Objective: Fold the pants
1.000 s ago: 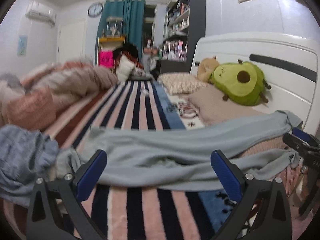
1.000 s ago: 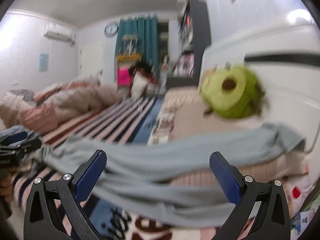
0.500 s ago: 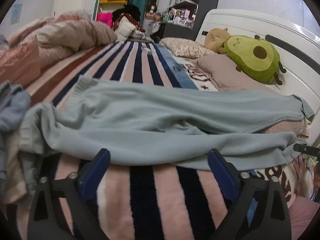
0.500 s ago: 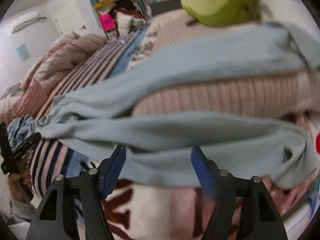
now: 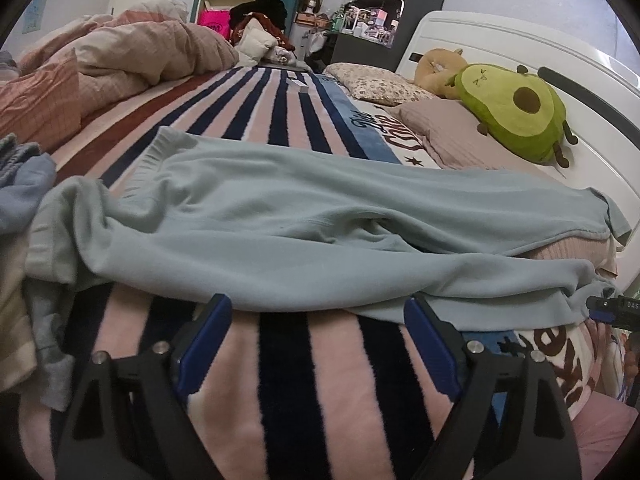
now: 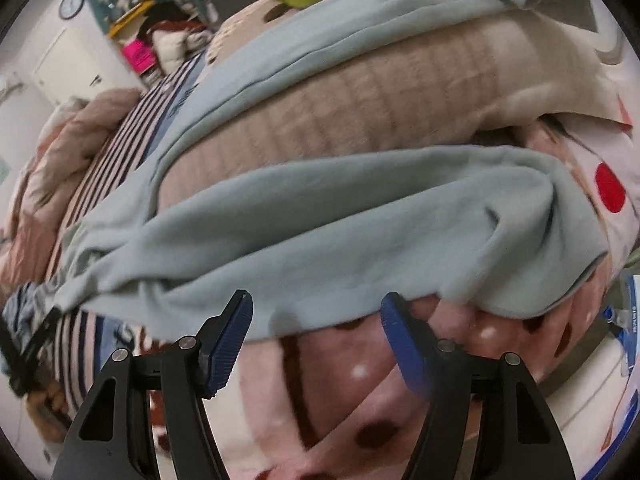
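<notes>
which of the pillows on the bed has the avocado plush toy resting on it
The plain beige-pink pillow nearest the pants; the avocado plush lies on its far end. The flowery pillow behind it carries no toy.

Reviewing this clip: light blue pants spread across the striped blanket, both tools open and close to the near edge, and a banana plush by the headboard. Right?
Not quite: the plush is an avocado, as the left wrist view shows. The rest stands: the light blue pants lie across the striped blanket, with left tool and right tool open near the edge.
</notes>
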`<state>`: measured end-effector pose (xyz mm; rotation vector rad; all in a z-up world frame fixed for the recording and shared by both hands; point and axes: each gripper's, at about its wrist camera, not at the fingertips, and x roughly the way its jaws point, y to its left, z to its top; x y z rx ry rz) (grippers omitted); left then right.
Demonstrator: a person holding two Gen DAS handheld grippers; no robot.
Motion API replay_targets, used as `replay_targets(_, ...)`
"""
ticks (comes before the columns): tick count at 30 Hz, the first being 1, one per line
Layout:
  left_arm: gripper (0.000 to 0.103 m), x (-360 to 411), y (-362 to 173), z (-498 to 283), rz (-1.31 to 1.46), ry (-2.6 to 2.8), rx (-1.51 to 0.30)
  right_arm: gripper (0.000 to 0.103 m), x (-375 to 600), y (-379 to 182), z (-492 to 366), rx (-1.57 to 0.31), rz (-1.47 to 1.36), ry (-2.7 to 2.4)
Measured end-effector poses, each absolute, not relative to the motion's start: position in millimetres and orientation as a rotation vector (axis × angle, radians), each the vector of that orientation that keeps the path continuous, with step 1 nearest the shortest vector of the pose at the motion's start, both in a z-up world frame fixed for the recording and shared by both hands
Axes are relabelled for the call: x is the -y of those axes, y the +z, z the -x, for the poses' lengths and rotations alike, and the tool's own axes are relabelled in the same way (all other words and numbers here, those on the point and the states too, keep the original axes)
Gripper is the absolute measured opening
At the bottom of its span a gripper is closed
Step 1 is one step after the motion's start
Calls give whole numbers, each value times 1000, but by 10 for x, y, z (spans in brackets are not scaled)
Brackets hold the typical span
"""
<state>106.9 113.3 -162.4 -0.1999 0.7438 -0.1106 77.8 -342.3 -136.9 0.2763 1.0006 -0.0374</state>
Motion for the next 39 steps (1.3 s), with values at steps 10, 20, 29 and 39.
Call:
replay_targets(10,86,-1305,-1699,-1034,244,-109,-790,11,3330,-1385,-939,-940,-190,-117)
replay_targets(20,60,-1299,-1903,-1223,316,-141,-859,8,3432,-1352,-770,-959,-292,-33)
replay_targets(29,61,-1436,-1922,-1651,411,-83,-830,26,3372,-1383,-576,-1035,-267,6)
replay_targets(39,11,-1424,-1730,-1613,392,-101,-801,30,3341,-1399,-591,-1022,-266,7)
